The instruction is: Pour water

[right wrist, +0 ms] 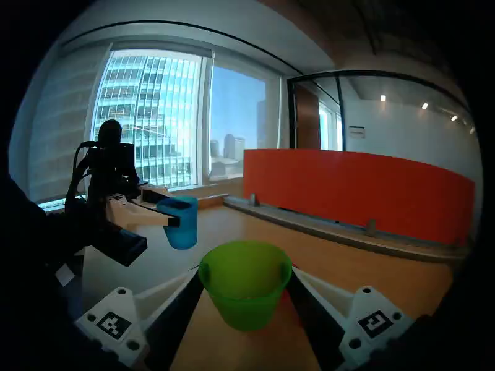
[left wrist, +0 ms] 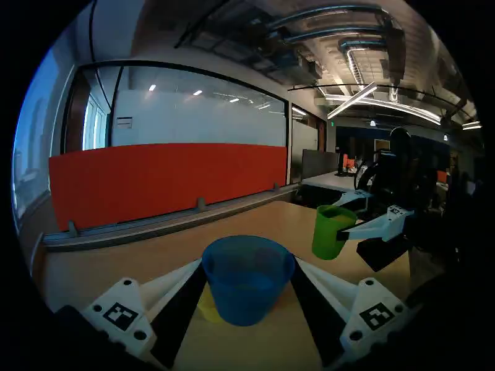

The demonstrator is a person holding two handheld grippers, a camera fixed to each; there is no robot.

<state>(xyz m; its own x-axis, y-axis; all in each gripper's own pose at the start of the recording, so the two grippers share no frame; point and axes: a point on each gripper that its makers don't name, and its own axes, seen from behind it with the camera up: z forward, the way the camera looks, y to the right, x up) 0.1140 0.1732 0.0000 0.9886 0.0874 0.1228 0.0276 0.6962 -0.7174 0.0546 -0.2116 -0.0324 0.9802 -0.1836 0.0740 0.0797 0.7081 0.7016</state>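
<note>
1. Left gripper view showed the left gripper (left wrist: 249, 267) clenched on a translucent blue cup (left wrist: 247, 290), both fingers pressing its sides. The cup was upright, in front of the orange partition (left wrist: 154, 179).
2. The right gripper (right wrist: 244, 275) grasped a green cup (right wrist: 244, 290) likewise. It was upright, farther along the partition and apart from the blue cup.
3. Which cup held water could not be told. The blue cup's darker lower half suggested it was the source.
4. Recommended procedure:
   - Bring the pouring rim just above the receiving mouth before tilting.
   - Tilt slowly.
   - Hold the receiver level.
   - Apply even finger pressure, since thin plastic probably flexes.
5. A wooden table (left wrist: 124, 260) ran up to the partition's foot.
6. A glass wall (left wrist: 198, 117) stood above the partition. Windows (right wrist: 148, 117) onto towers lay beyond one end, and exposed ducts (left wrist: 359, 62) ran overhead.
</note>
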